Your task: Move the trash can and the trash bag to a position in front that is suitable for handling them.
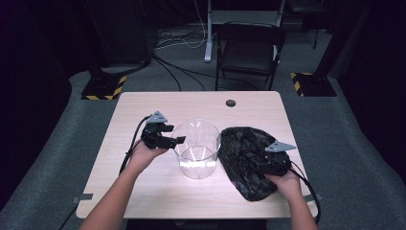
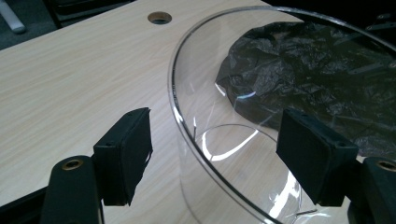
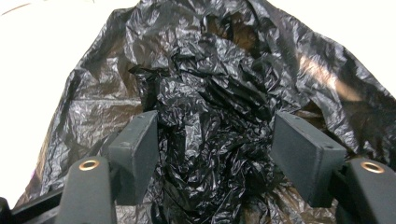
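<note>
Black jaws of the right gripper (image 3: 212,163) stand apart over a crumpled black plastic bag (image 3: 219,107), with loose folds lying between the pads but none pinched. Jaws of the left gripper (image 2: 219,156) are likewise open, astride the near rim of a clear cylinder (image 2: 243,116), one pad outside the wall and one inside, neither pressing on it. From above, the cylinder (image 1: 196,148) stands upright near the middle of the table (image 1: 143,103), the bag (image 1: 246,158) heaped just beside it on the right and touching or nearly touching its wall. The left gripper (image 1: 178,140) reaches the rim from the left; the right gripper (image 1: 268,165) rests on the bag's near edge. Judged from its look, the bag is very light, limp and slippery film, likely to slide or bunch, best taken by a gathered fold or by its mouth. The cylinder appears stiff, smooth and fairly light, liable to tip or skid; a pinch across the rim should steady it. Pale wood-grain covers the tabletop, which has a round cable hole (image 1: 231,103) near its far edge. Beyond lie grey carpet, a folding chair (image 1: 249,50), floor cables and dark surroundings.
</note>
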